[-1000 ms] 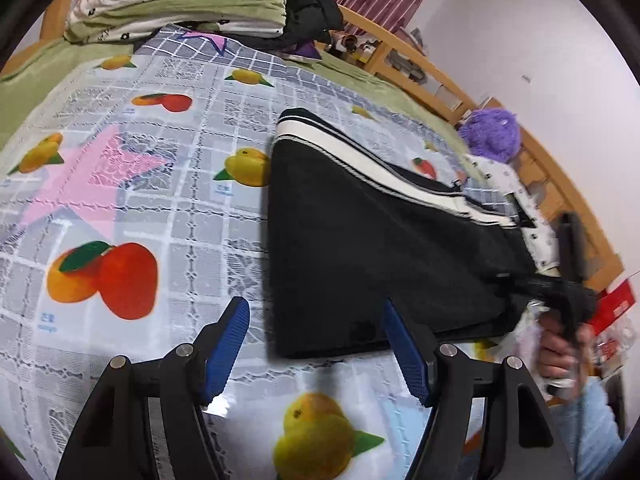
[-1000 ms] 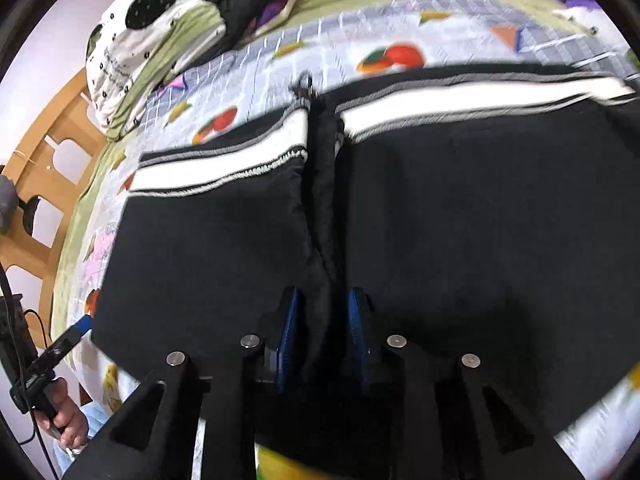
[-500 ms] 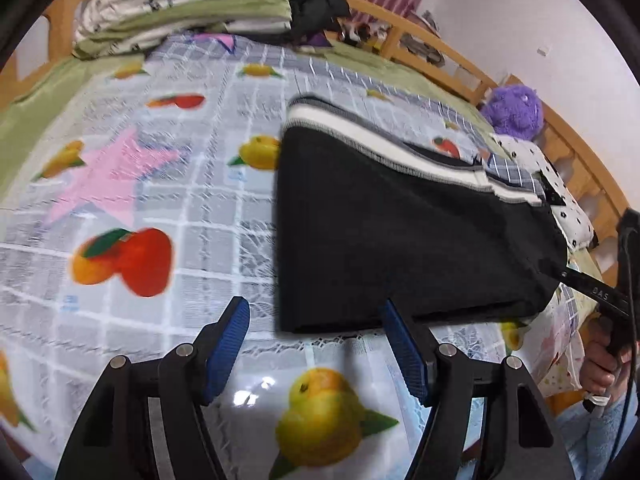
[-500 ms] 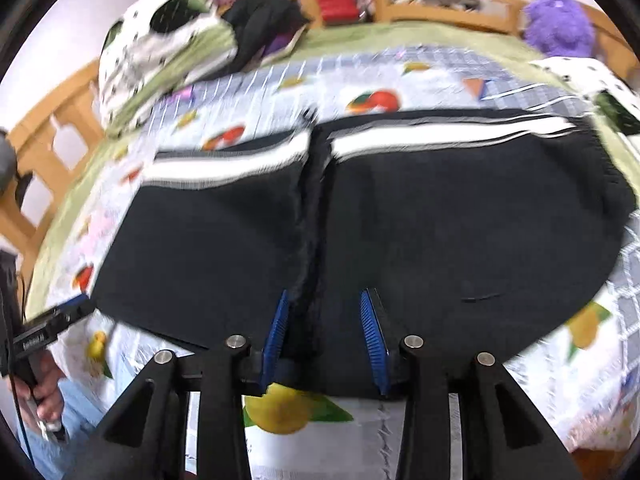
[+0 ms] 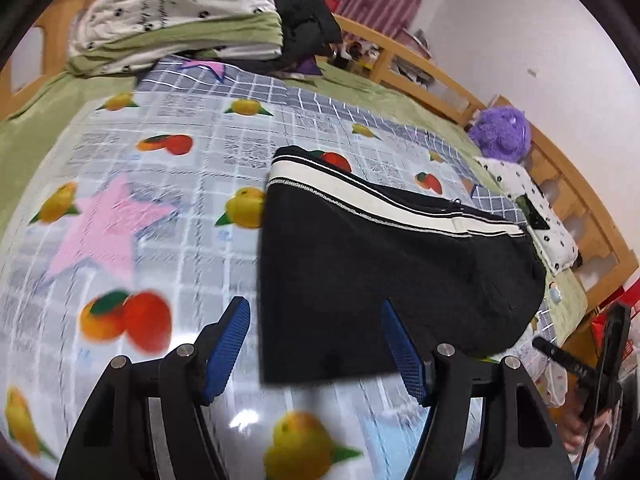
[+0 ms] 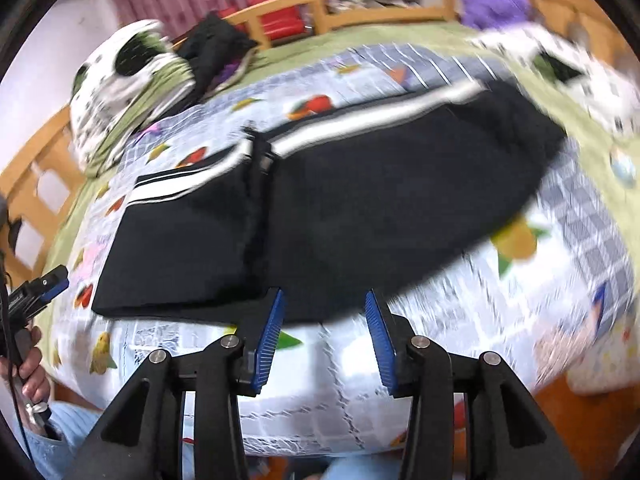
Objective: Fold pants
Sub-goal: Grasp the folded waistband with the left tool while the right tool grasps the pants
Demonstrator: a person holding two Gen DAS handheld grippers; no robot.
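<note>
Black pants [image 5: 384, 264] with a white side stripe lie flat on the fruit-print bed sheet [image 5: 120, 208]. They also show in the right wrist view [image 6: 360, 216], with a fold ridge across the middle. My left gripper [image 5: 316, 344] is open and empty, just above the pants' near left corner. My right gripper [image 6: 324, 324] is open and empty, just off the pants' near edge. The right gripper shows at the far right of the left wrist view [image 5: 576, 364]; the left gripper shows at the left edge of the right wrist view [image 6: 36, 292].
A pile of folded bedding [image 5: 180, 12] and dark clothes [image 5: 308, 28] sits at the bed's far end. A purple plush toy [image 5: 500, 132] and a spotted pillow [image 5: 532, 208] lie by the wooden bed rail [image 5: 440, 84].
My right gripper opened, let go of the pants' fold and pulled back off the near edge. My left gripper stayed open and drew back slightly.
</note>
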